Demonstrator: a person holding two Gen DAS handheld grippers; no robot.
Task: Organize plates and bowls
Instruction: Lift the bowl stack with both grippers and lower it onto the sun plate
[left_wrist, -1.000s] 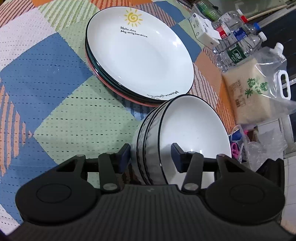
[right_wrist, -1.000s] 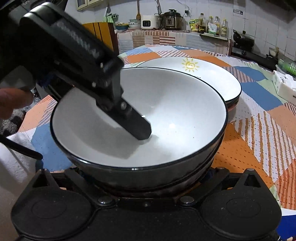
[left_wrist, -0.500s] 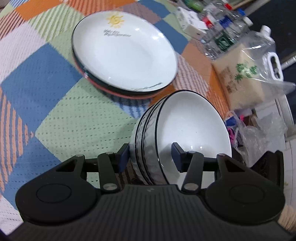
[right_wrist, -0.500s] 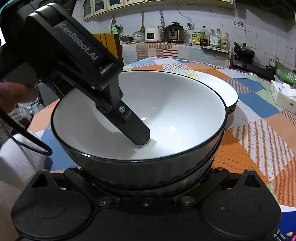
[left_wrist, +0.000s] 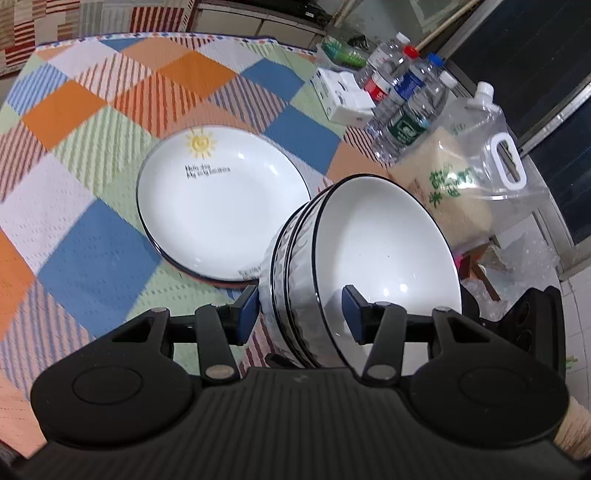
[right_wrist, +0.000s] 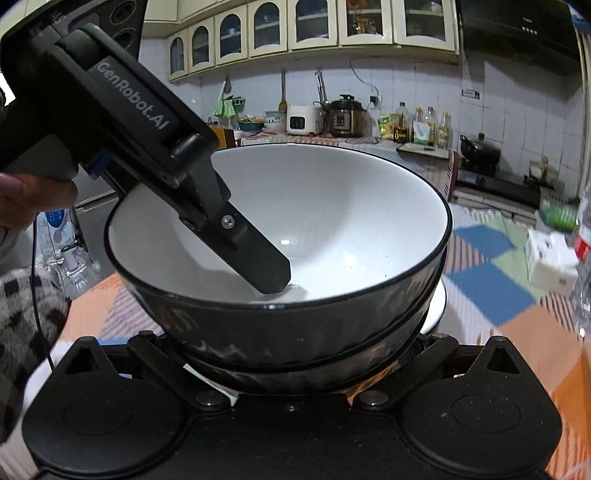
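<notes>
A stack of nested bowls (left_wrist: 369, 258) is held in the air between two hand-held grippers, above a patchwork tablecloth (left_wrist: 92, 240). The left gripper (left_wrist: 301, 314) pinches the stack's wall, one finger inside the top bowl and one outside, jaws part open and pressed on it. The right gripper (right_wrist: 295, 373) cradles the stack's base from the opposite side (its fingertips are hidden beneath, so its grip cannot be told). Sharing the load likely keeps the stack from slipping. The bowls are white inside, dark-rimmed, ribbed outside. Just beyond lies a pile of white plates (left_wrist: 221, 206), the top one printed with a sun
</notes>
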